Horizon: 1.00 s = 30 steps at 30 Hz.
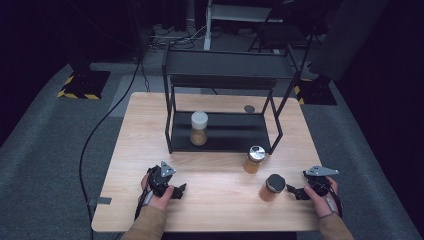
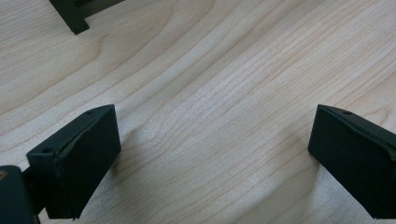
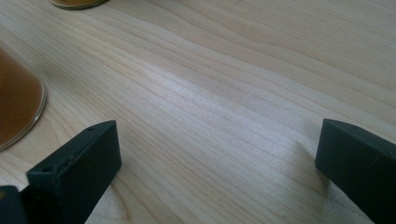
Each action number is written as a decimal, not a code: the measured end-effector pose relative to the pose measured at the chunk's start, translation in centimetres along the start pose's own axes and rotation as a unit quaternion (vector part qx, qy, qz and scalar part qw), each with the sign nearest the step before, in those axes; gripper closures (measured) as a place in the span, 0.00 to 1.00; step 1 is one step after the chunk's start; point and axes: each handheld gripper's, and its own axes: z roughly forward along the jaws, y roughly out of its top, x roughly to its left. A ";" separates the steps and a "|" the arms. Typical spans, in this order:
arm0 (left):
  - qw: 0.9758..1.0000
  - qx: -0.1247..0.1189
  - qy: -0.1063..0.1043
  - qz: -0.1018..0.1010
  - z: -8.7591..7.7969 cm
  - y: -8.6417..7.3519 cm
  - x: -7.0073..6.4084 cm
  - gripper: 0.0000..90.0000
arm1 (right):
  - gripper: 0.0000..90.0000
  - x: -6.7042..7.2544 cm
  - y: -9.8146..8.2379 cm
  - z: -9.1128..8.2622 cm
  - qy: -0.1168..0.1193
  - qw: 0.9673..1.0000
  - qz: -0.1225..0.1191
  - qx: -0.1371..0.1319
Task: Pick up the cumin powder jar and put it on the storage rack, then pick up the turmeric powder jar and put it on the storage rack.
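Nearby, black-lidded jar (image 3: 16, 100) cut off beside right gripper (image 3: 217, 154); both grippers' jaws spread, empty.

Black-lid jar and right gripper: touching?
Apart. In the right gripper view the black-lid jar sits left of the open right gripper, with bare table between jar and near jaw.
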 end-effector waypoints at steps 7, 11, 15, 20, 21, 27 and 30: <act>1.000 0.001 0.000 0.000 0.0 0.0 0.0 0.02 | 0.00 0.0 0.0 0.0 0.001 1.000 -0.001 0.000; 1.000 0.001 -0.001 0.000 0.0 0.1 0.1 0.01 | 0.00 0.1 0.0 0.0 0.000 1.000 0.001 0.000; 1.000 0.001 -0.001 0.000 0.1 0.1 0.1 0.01 | 0.04 0.2 -0.1 -0.1 0.001 1.000 0.000 -0.004; 1.000 0.001 -0.001 0.000 0.0 0.1 0.1 0.01 | 0.05 0.5 0.1 -0.9 -0.006 1.000 -0.001 -0.024; 1.000 0.001 -0.001 0.000 0.0 0.1 0.1 0.01 | 0.05 0.6 0.2 -1.1 -0.007 1.000 -0.001 -0.031; 1.000 0.001 -0.001 0.001 0.1 0.1 0.1 0.01 | 0.05 0.8 0.8 -2.1 -0.003 0.999 -0.002 -0.052; 1.000 0.001 -0.001 0.000 0.1 0.1 0.1 0.01 | 0.05 0.9 1.2 -2.5 0.000 0.998 -0.001 -0.060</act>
